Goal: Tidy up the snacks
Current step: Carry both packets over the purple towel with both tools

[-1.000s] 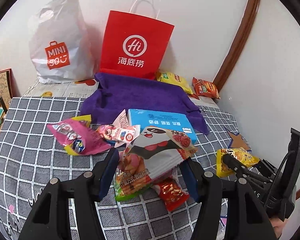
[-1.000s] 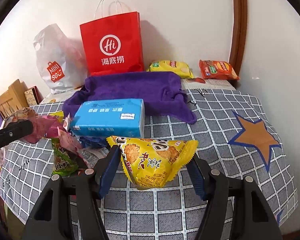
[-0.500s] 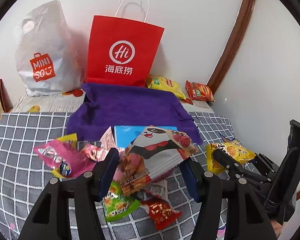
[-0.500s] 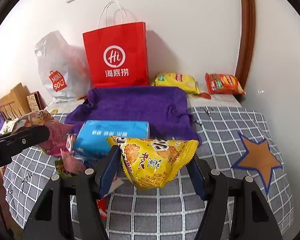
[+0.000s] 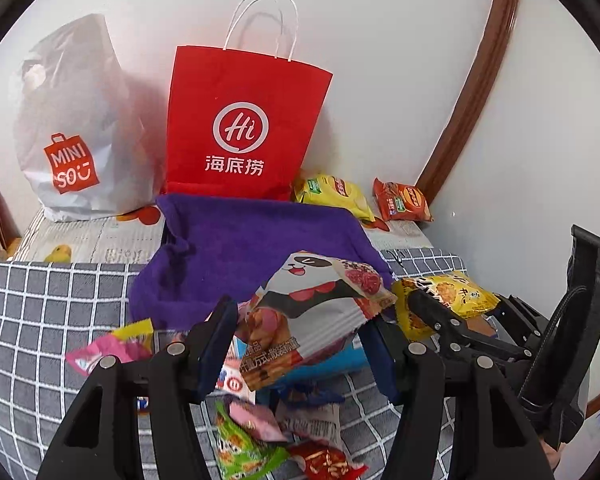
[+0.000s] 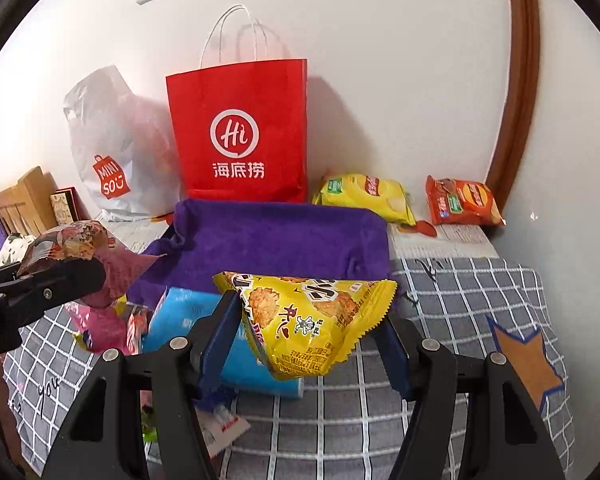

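Both hand-held grippers are hanging above a table draped in a grey checked cloth point(image 6: 480, 280), each one clamped on a snack packet. Left gripper point(image 5: 300, 344) is pinching a panda-print packet point(image 5: 320, 312) between its blue pads, the packet standing clear of the table and in front of the purple towel point(image 5: 240, 248). Right gripper point(image 6: 312, 332) is squeezing a yellow rice-cracker packet point(image 6: 308, 328) by its sides, the packet sagging between the jaws over the near edge of the same towel. A blue tissue box point(image 6: 188, 316) is lying on the cloth just below and left of the yellow packet. Loose snacks are sitting scattered beneath the left gripper: a pink packet point(image 5: 100, 356), a green packet point(image 5: 240, 448) and a small red packet point(image 5: 324, 464). Behind the towel, a red paper bag point(image 6: 240, 132) is standing upright against the wall, with a white plastic shopping bag point(image 6: 116, 152) slumping beside it. A yellow chip bag point(image 6: 364, 196) and an orange chip bag point(image 6: 460, 200) are resting near the wall, to the right of the red bag and apart from the pile. A star patch point(image 6: 524, 364) is showing on the cloth at the right.
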The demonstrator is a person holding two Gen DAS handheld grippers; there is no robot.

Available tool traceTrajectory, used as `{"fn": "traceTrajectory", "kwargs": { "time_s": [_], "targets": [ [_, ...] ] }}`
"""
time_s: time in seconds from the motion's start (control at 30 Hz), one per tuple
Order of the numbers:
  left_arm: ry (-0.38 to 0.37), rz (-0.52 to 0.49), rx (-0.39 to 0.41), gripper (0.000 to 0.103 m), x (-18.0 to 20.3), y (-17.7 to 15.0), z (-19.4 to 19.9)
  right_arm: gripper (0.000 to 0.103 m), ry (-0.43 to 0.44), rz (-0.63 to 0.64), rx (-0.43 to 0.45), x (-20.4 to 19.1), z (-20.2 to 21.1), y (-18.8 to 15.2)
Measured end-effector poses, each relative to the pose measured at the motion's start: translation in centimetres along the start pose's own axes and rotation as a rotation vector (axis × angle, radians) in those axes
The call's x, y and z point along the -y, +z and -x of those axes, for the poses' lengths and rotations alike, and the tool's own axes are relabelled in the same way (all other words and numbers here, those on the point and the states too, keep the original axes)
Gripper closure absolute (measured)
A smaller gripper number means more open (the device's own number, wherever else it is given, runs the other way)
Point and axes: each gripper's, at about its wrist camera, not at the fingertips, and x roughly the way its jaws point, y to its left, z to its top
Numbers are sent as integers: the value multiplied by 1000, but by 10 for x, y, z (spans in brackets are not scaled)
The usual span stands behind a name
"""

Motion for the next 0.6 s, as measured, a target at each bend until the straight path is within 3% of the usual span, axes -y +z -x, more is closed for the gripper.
{"fn": "traceTrajectory", "kwargs": {
  "time_s": [0.6],
  "targets": [
    [27, -6, 13, 44, -17, 53, -36, 39, 28, 14, -9, -7, -52, 45]
  ]
}}
